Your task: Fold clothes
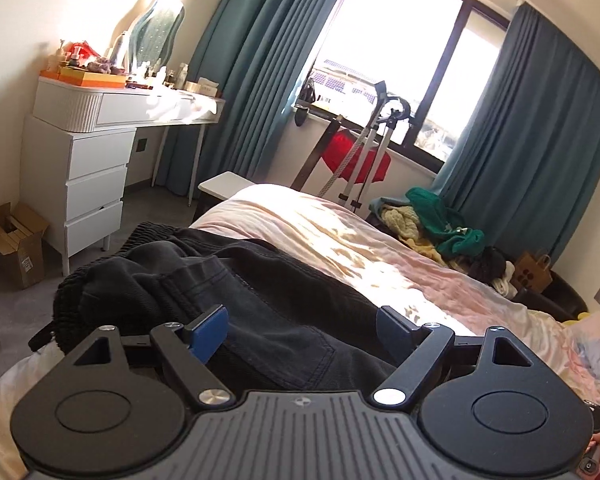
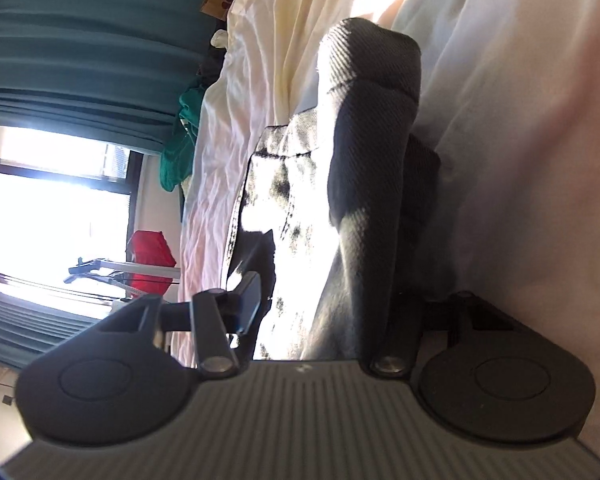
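Note:
Black trousers (image 1: 236, 288) with an elastic waistband lie crumpled on the pink bed sheet (image 1: 340, 236). My left gripper (image 1: 300, 330) is open, its blue-padded fingers (image 1: 210, 330) spread wide just above the dark cloth, holding nothing. In the right wrist view, rolled on its side, the same dark garment (image 2: 364, 152) lies in a raised fold in strong sunlight. My right gripper (image 2: 324, 304) is open. Its left finger (image 2: 248, 300) shows beside the cloth. The cloth fold hides its right finger.
A white dresser and vanity desk (image 1: 96, 152) stand to the left, with a cardboard box (image 1: 16, 244) on the floor. A pile of green and yellow clothes (image 1: 432, 224) lies past the bed. Teal curtains (image 1: 532, 128) frame the window. A paper bag (image 1: 534, 272) stands at right.

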### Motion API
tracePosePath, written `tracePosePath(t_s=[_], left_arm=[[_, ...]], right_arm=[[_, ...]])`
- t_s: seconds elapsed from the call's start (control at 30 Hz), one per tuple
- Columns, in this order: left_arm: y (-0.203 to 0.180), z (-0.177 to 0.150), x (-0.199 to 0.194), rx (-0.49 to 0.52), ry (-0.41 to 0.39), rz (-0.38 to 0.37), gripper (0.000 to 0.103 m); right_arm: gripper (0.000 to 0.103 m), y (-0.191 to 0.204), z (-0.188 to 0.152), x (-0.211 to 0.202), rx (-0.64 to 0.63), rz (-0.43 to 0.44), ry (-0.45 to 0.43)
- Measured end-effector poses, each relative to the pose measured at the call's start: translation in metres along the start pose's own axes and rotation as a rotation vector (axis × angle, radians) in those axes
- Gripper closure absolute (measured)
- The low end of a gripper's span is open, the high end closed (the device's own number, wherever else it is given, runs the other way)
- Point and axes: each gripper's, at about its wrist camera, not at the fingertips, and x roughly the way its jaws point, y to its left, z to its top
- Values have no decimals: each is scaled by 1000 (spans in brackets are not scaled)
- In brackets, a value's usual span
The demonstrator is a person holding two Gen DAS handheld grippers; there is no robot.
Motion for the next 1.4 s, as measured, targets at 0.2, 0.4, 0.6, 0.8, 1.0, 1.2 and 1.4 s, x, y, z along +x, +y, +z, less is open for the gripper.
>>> tracePosePath(t_s=[0.2, 0.4, 0.6, 0.8, 1.0, 1.2, 1.4], left_arm=[[-79, -40, 72, 143, 74, 4, 20], [-155, -67, 145, 317, 131, 6, 20], [-199, -98, 211, 451, 160, 77, 20], [-181, -131, 262, 476, 306, 141, 16], [-164, -126, 251, 488, 315, 132, 12], [-141, -117, 229, 496, 332, 118, 8], [-124, -111, 210, 504, 335, 112, 7]], right_arm=[[94, 3, -6, -10, -26, -37, -56], [95, 29, -12, -24, -104, -36, -181], [95, 16, -8, -17, -106, -83, -160], [95, 6, -7, -11, -41, -86, -151], [95, 7, -8, -11, -72, -94, -148], [95, 16, -10, -12, -145, -115, -157], [95, 33, -20, -12, -300, -169, -193]])
